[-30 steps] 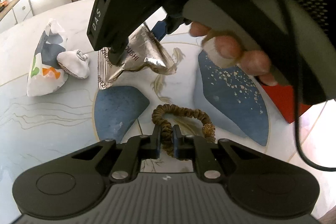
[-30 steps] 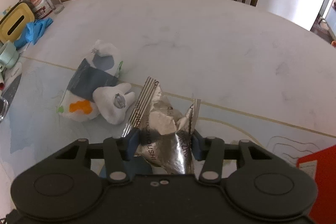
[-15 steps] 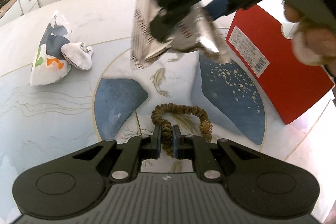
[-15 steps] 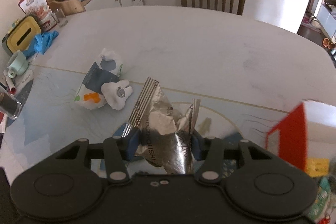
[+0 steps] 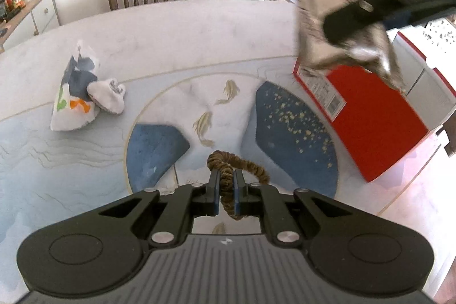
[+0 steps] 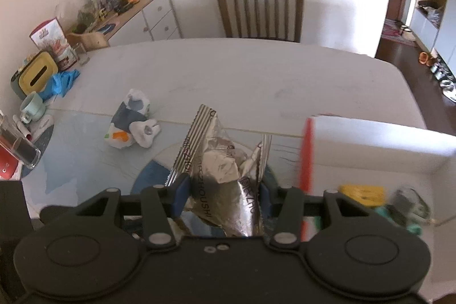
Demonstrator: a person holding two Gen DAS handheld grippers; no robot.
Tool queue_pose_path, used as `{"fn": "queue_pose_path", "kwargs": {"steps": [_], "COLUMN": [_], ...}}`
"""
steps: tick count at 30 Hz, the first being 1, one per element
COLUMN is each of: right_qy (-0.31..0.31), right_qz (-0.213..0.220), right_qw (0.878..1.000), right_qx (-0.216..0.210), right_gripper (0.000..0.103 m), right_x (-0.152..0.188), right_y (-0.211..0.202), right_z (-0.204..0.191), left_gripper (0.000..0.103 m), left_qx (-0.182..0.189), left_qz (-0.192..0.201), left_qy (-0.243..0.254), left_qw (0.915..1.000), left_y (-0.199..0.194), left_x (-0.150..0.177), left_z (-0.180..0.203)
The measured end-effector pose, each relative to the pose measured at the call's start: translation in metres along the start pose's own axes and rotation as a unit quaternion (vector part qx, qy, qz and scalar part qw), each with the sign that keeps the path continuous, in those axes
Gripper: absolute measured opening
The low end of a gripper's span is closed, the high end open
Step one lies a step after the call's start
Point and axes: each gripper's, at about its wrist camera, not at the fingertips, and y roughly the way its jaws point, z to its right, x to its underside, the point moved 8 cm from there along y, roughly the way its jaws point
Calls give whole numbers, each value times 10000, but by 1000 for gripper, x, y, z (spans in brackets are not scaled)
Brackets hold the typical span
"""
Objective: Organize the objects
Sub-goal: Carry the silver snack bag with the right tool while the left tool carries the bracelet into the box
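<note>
While the red box [image 6: 370,144] holds small items, right tool [image 6: 222,190] pinches a foil packet [image 6: 225,161] beside it; left tool [image 5: 226,184] clamps a hair tie [image 5: 245,164] above the tabletop [image 5: 199,33].

Matte black left gripper [image 5: 226,187], silver screws, blue-edged right gripper [image 6: 222,190] pads

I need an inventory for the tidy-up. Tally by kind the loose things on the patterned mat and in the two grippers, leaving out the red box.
Silver foil packets: 1, clamped in the right gripper
Brown hair scrunchies: 1, pinched in the left gripper
Printed white pouches: 1
Small white tooth-shaped plush toys: 1, leaning on the pouch
Total: 4
</note>
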Motion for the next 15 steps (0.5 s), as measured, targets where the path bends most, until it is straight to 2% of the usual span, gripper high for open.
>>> {"fn": "queue_pose_path", "kwargs": {"steps": [5, 15], "right_qy": [175, 598], "right_qz": [103, 113], "right_qw": [9997, 9976], "right_qx": [136, 333], "right_gripper": [48, 48], "right_x": [13, 42], "right_y": [-23, -48], "right_z": [32, 99], "left_gripper": [9, 9], "left_qx": [69, 279], "left_qz": [108, 406], "left_qy": [-88, 205], "left_qw": [9999, 9986], "left_y": [-16, -41], "left_x": [-12, -47], "left_z": [13, 67]}}
